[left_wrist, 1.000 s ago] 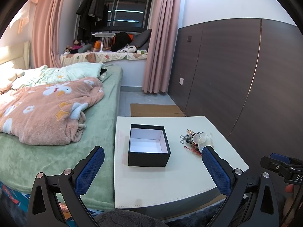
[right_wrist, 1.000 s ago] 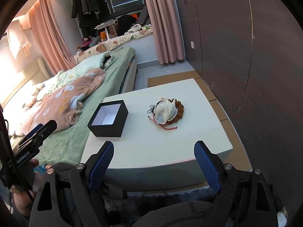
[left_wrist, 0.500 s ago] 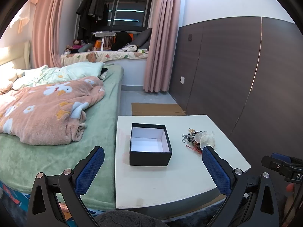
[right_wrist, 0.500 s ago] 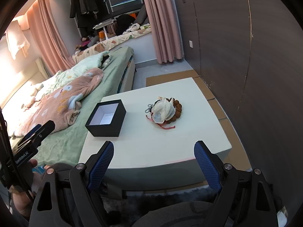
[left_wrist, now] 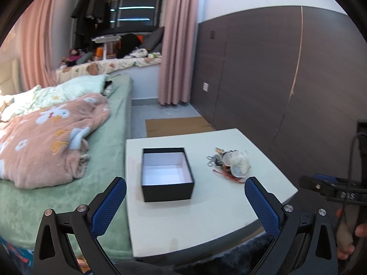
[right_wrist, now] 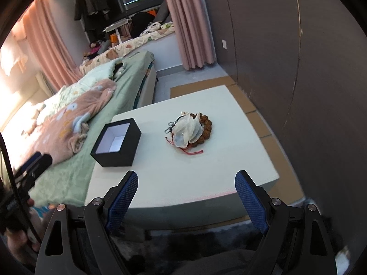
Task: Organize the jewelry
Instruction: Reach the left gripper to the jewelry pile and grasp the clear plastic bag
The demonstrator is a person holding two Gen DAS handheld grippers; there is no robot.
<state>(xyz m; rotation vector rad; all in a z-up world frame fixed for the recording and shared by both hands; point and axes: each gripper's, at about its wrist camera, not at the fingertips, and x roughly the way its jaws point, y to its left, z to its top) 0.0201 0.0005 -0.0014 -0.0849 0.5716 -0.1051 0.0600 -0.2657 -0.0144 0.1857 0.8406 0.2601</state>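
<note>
Left gripper (left_wrist: 185,189): jaws wide apart, nothing between them, held over the near edge of the table (left_wrist: 206,217). The box (left_wrist: 166,176) sits just ahead, slightly left of centre between the blue pads (left_wrist: 107,206), lid off, white inside, nothing in it. Jewelry pile (left_wrist: 229,163) lies to the right of the box on the same table, apart from it, just beyond the right pad.

Right gripper (right_wrist: 186,183): jaws also wide apart, holding nothing, off the near table (right_wrist: 183,178) edge. Pile (right_wrist: 189,130) is ahead, roughly centred between the fingers, well apart from them: a sheer white pouch (right_wrist: 187,129) on top of a brown bead bracelet (right_wrist: 205,128), w/ a dark chain (right_wrist: 168,127) at its left & a red cord (right_wrist: 195,152) trailing toward the gripper. Box (right_wrist: 116,142) is ahead-left, by the bed (right_wrist: 68,171) side of the table.
</note>
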